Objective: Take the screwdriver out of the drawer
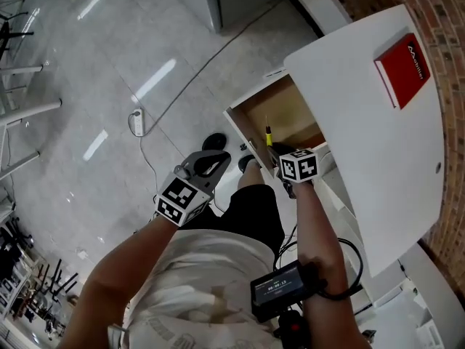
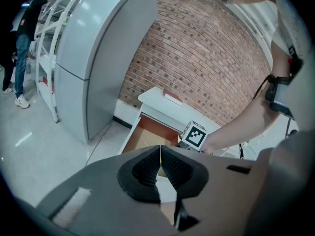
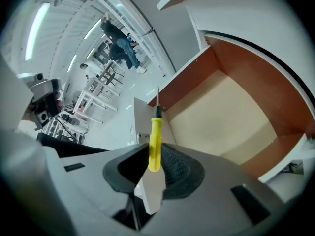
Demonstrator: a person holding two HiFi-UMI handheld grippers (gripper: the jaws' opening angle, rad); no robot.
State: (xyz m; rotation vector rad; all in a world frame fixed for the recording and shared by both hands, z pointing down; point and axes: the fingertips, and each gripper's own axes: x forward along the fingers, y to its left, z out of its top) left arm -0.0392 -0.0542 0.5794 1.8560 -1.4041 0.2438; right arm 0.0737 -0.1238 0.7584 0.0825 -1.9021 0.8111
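A yellow-handled screwdriver (image 1: 268, 135) stands upright over the open drawer (image 1: 290, 115), gripped at its handle by my right gripper (image 1: 275, 155). In the right gripper view the screwdriver (image 3: 154, 141) points its metal tip away from me, and the right gripper (image 3: 155, 155) is shut on the lower handle, above the drawer's bare wooden bottom (image 3: 221, 112). My left gripper (image 1: 211, 163) hangs off to the left of the drawer, over the floor, shut with nothing in it. The left gripper (image 2: 160, 168) faces the drawer (image 2: 147, 134) from a distance.
The drawer belongs to a white cabinet (image 1: 363, 129) with a red box (image 1: 402, 67) on top. A brick wall (image 2: 197, 58) runs behind it. A white power strip (image 1: 137, 122) and its cable lie on the tiled floor. A grey tall unit (image 2: 98, 58) stands nearby.
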